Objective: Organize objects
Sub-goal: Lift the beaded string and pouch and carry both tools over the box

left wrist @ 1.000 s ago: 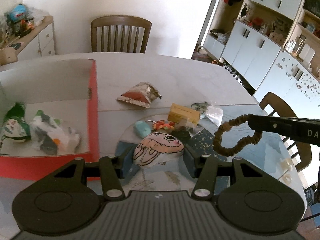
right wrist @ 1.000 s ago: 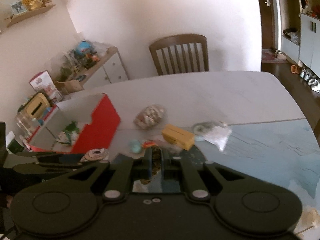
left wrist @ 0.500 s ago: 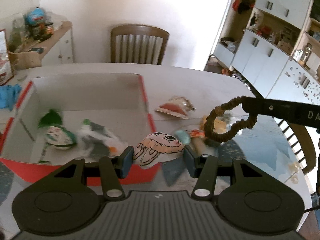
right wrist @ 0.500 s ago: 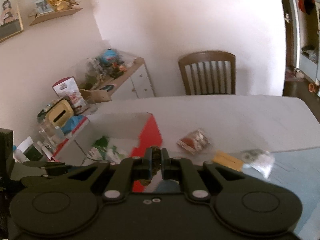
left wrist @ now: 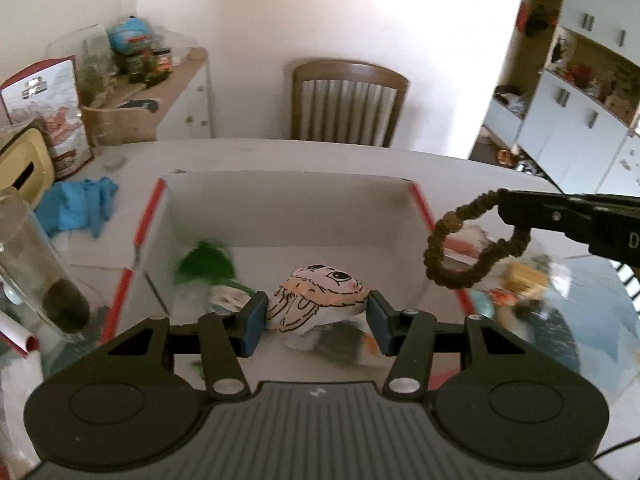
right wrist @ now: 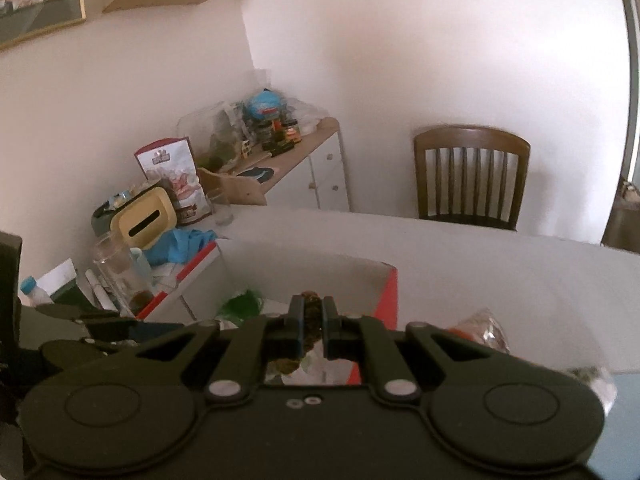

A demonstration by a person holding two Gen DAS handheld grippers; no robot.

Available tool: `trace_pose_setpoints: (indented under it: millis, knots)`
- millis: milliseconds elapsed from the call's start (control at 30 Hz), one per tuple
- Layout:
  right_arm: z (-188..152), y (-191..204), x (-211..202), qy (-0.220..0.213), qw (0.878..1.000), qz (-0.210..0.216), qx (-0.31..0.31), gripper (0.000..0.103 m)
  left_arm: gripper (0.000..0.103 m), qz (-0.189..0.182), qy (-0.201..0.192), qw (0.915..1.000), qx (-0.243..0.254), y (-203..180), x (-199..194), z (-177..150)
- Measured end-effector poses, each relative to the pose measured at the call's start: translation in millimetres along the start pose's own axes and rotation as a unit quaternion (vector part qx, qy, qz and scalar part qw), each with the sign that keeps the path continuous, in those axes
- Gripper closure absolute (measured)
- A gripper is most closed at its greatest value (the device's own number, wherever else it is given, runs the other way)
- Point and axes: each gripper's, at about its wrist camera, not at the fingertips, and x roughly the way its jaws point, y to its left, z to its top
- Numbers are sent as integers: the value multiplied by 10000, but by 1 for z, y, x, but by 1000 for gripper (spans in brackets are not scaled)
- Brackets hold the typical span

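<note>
My left gripper (left wrist: 316,322) is shut on a cartoon rabbit-face pouch (left wrist: 318,300) and holds it above the open red-sided box (left wrist: 292,212). The box holds a green-topped item (left wrist: 206,262) and a white packet (left wrist: 340,342). My right gripper (right wrist: 307,322) is shut on a brown scrunchie (right wrist: 310,332). In the left wrist view the scrunchie (left wrist: 464,248) hangs as a loop from the right gripper's fingertips (left wrist: 516,210) over the box's right wall. In the right wrist view the box (right wrist: 320,272) lies just ahead and below.
A yellow box (left wrist: 524,276), a teal item (left wrist: 482,304) and a red-white snack pack (right wrist: 480,330) lie on the table right of the box. A tall glass (left wrist: 40,276), blue cloth (left wrist: 78,204) and yellow container (right wrist: 144,222) stand left. A wooden chair (left wrist: 348,104) is behind.
Both grippers have moved left, from over the loose items to over the box. The rabbit pouch and the scrunchie stayed held.
</note>
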Motion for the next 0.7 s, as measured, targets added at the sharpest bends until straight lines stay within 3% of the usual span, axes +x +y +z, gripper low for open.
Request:
trace_pose_setpoints:
  millis: [333, 700]
  knots:
    - [7, 9, 76, 358, 9990, -259, -83, 96, 50, 272, 198, 9994, -3, 33, 57, 32]
    - [0, 16, 130, 610, 9973, -367, -167, 96, 50, 461, 901, 9948, 140, 40, 126, 47]
